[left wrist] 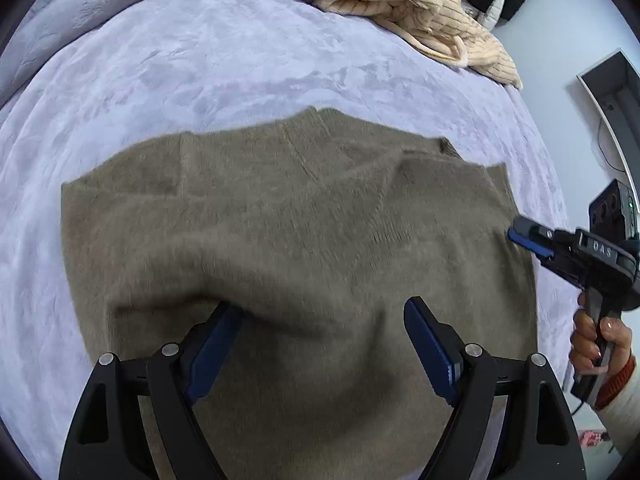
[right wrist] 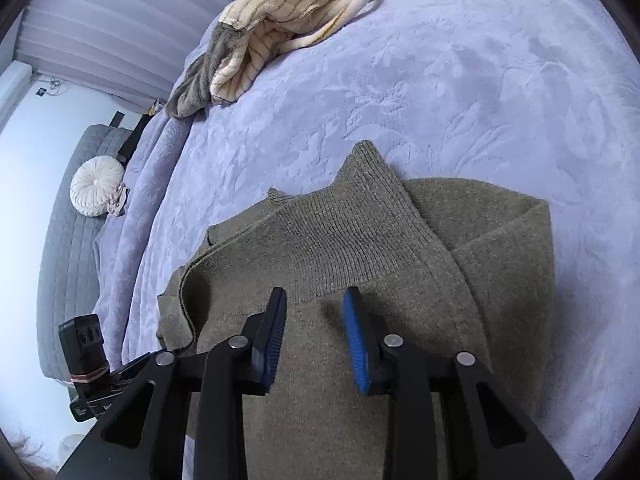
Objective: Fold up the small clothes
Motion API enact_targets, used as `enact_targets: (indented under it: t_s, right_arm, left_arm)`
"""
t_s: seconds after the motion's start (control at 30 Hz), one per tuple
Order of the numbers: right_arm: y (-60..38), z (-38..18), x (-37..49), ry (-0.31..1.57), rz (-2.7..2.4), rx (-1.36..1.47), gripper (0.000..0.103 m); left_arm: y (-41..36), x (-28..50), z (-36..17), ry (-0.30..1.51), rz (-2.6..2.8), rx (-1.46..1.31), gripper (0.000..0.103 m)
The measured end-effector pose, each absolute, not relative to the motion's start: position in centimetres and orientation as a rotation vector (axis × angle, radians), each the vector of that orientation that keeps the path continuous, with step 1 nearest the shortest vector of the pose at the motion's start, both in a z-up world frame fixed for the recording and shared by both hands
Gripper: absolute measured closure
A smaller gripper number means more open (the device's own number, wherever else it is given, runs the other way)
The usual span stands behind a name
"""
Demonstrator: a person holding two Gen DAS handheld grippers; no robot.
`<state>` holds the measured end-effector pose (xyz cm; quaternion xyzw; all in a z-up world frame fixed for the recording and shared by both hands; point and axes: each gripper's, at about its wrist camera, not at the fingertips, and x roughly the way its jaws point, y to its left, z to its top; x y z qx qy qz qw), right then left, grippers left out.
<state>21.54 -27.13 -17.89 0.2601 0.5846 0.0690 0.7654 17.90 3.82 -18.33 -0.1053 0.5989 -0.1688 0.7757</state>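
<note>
An olive-brown knitted sweater point(left wrist: 288, 232) lies partly folded on the lavender bedspread point(left wrist: 200, 64). My left gripper point(left wrist: 324, 312) is open over its near part, with the fabric bulging between the blue pads and nothing gripped. In the right wrist view the sweater point(right wrist: 360, 240) shows its ribbed hem folded over. My right gripper point(right wrist: 316, 300) is open just above the hem edge and empty. It also shows in the left wrist view point(left wrist: 528, 240) at the sweater's right edge.
A cream striped garment with a grey-brown one point(left wrist: 420, 8) lies heaped at the far side of the bed, and shows in the right wrist view point(right wrist: 280, 16) too. A grey quilted bench with a round white cushion point(right wrist: 96, 190) stands left of the bed.
</note>
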Motion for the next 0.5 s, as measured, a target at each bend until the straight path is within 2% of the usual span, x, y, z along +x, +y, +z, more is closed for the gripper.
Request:
enact_targets:
  t_s: [0.27, 0.5]
  right_arm:
    - [-29.2, -19.5, 24.1, 1.258, 0.042, 0.57, 0.08]
    - [-30.1, -17.6, 23.2, 1.224, -0.028, 0.56, 0.075]
  left_arm:
    - [8.2, 23.3, -17.9, 1.183, -0.102, -0.23, 0.019]
    - [11.4, 21.1, -16.4, 1.218, -0.07, -0.184, 0.019]
